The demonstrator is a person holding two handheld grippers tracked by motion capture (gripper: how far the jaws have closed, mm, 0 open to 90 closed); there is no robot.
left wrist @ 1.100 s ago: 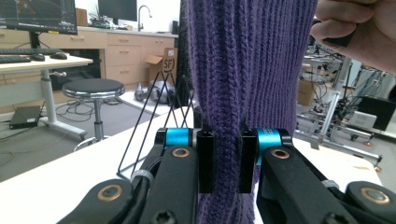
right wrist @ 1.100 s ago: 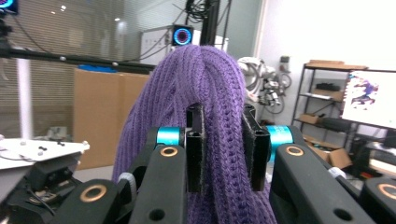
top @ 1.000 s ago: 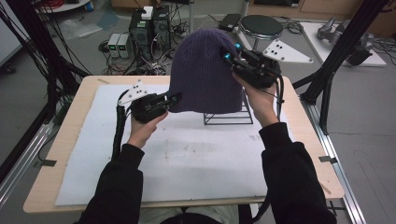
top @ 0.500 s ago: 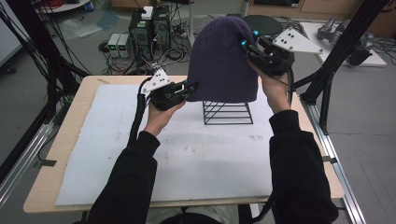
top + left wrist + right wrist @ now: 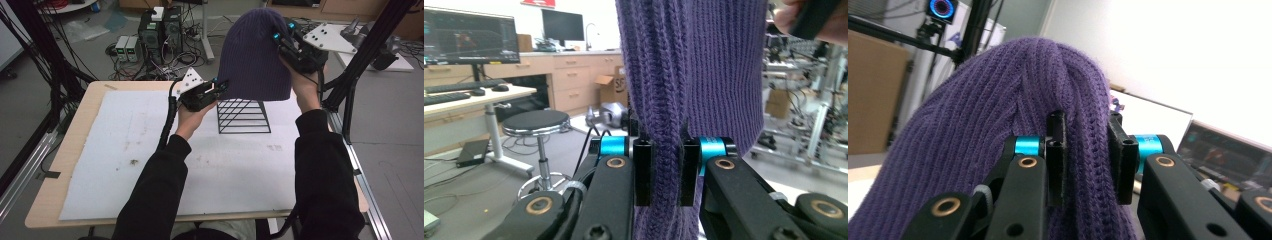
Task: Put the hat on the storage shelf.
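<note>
A purple knit beanie (image 5: pixel 255 55) hangs in the air above a black wire stand (image 5: pixel 242 116). My left gripper (image 5: pixel 223 86) is shut on the beanie's lower left edge; in the left gripper view its jaws pinch a fold of the purple knit (image 5: pixel 666 172). My right gripper (image 5: pixel 278 34) is shut on the beanie's upper right side near the crown, and in the right gripper view a ridge of the knit (image 5: pixel 1087 155) sits between the jaws. The stand's top is hidden behind the beanie's hem.
The wooden table (image 5: pixel 75 137) carries a white foam sheet (image 5: pixel 125 150). Black frame poles (image 5: pixel 360 65) rise at the right, and computers and cables (image 5: pixel 160 35) lie on the floor beyond the far edge. A stool (image 5: pixel 536 122) stands farther off.
Both grippers have lifted the beanie up and away from the wire stand, which now stands uncovered on the sheet. The left hand moved right, toward the stand.
</note>
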